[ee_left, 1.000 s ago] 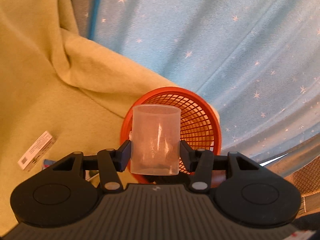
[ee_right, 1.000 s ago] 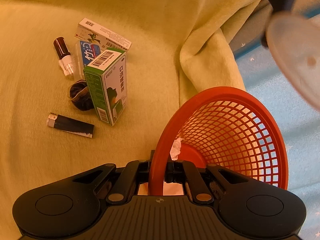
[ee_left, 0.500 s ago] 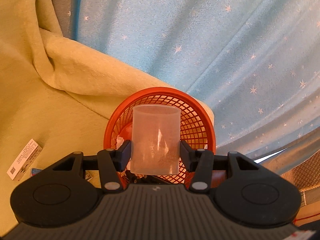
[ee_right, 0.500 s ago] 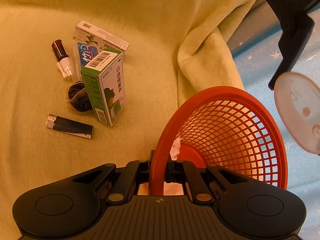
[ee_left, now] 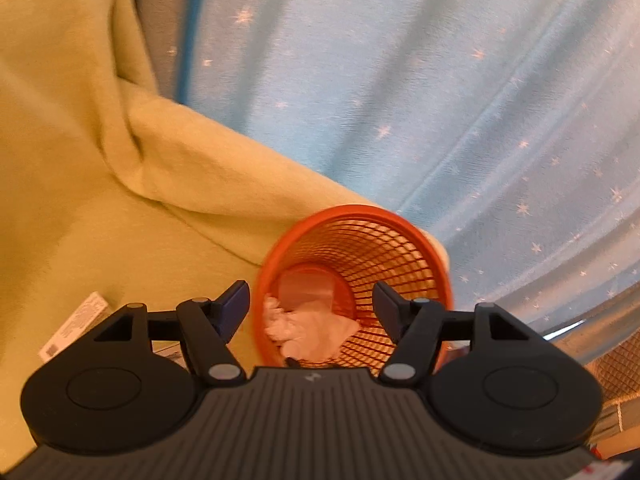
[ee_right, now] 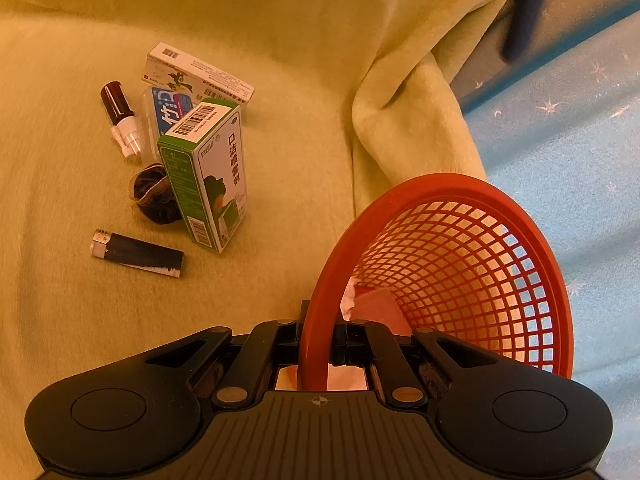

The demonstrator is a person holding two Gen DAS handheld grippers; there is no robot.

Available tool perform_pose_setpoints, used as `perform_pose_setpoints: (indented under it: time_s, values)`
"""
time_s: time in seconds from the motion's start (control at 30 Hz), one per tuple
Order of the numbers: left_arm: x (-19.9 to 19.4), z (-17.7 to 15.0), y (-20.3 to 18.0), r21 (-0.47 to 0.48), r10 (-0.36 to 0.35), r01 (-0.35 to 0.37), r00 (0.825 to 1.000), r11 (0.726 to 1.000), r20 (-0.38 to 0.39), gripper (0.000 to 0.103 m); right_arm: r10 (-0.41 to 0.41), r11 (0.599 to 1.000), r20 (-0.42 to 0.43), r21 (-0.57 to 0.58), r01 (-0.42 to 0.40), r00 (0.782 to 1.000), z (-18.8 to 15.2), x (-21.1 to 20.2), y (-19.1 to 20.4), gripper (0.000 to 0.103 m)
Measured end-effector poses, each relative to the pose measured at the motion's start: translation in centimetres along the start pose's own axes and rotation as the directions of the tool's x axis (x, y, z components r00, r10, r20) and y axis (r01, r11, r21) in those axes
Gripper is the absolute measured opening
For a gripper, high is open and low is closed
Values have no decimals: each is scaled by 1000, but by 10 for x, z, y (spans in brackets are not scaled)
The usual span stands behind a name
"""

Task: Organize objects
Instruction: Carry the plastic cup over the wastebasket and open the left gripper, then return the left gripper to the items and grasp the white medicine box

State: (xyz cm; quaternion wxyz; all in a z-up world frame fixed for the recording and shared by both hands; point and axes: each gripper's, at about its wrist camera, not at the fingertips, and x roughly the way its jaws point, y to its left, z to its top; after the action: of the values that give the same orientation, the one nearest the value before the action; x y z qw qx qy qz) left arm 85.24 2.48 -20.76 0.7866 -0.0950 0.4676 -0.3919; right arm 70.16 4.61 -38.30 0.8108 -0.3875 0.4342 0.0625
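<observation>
An orange mesh basket lies below my left gripper, which hangs open over its mouth. A clear plastic cup lies blurred inside the basket, beside crumpled white tissue. My right gripper is shut on the rim of the orange basket. In the right wrist view the cup shows near the basket's bottom. On the yellow blanket to the left stand a green box, a white box, a blue packet, a small brown bottle, a dark hair tie and a black lighter.
A light blue star-patterned sheet lies to the right of the blanket, past a thick fold at the blanket's edge. Part of the left gripper shows dark and blurred at the top right. A white box lies left of my left gripper.
My left gripper opened and let go of the clear cup, which dropped into the orange basket. The left gripper rose away from the basket. The right gripper kept its hold on the rim.
</observation>
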Motion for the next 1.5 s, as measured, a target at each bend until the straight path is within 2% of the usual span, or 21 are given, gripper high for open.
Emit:
perform_pose_setpoints:
  time_s: [0.5,0.83,1.2,1.5]
  values:
    - [-15,-15,68,-75,112,-112,994,991,-4,63,8,998,-17,-55,-9,1000,3,1,2,2]
    - [-21,-36,119,-115,199,-203,979,973,-40,63,18,984,-35,-179,-24,999,9,4,12,2]
    - [-18,-64,163,-131,236,-245,969,961,-76,63,52,951,-109,-298,-82,993,29,15,17,3]
    - [-7,-86,202,-118,253,-263,963,958,-93,63,65,917,-112,-386,-104,992,37,20,22,3]
